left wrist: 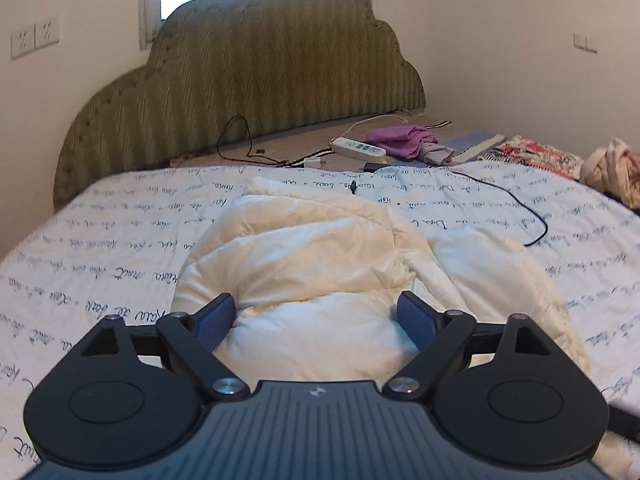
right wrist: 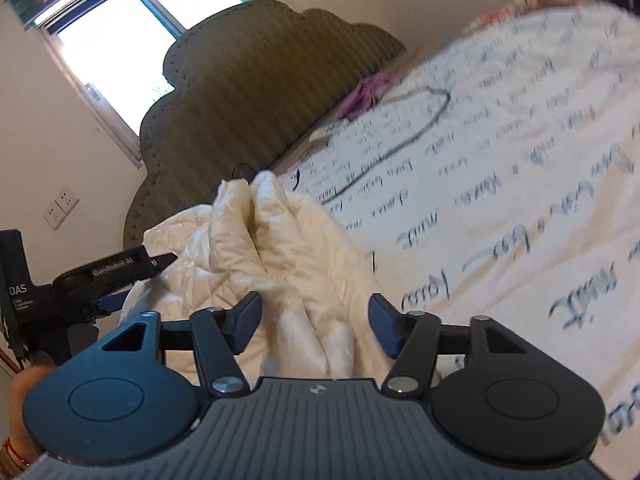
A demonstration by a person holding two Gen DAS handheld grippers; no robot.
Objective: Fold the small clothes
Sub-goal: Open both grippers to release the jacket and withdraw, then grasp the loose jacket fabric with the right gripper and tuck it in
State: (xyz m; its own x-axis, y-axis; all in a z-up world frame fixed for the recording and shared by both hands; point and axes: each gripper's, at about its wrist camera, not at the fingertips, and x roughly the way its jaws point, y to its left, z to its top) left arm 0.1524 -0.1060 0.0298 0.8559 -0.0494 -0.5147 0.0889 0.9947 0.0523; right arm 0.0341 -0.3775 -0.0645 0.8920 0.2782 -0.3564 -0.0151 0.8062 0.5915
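A cream-white padded garment [left wrist: 312,264] lies bunched on the bed sheet [left wrist: 100,264], which is white with blue handwriting. My left gripper [left wrist: 316,316] is open, its blue pads [left wrist: 214,320] on either side of the garment's near bulge. In the right wrist view the same garment [right wrist: 288,248] lies ahead and to the left. My right gripper [right wrist: 316,328] is open with folds of the garment between its pads [right wrist: 382,326]. The left gripper's body [right wrist: 100,276] shows at the left edge, against the garment.
A green padded headboard [left wrist: 248,92] stands at the back. A white power strip [left wrist: 358,148], black cables [left wrist: 516,200], a purple cloth [left wrist: 404,140], a red patterned cloth [left wrist: 540,156] and a beige bundle [left wrist: 612,172] lie at the bed's far right.
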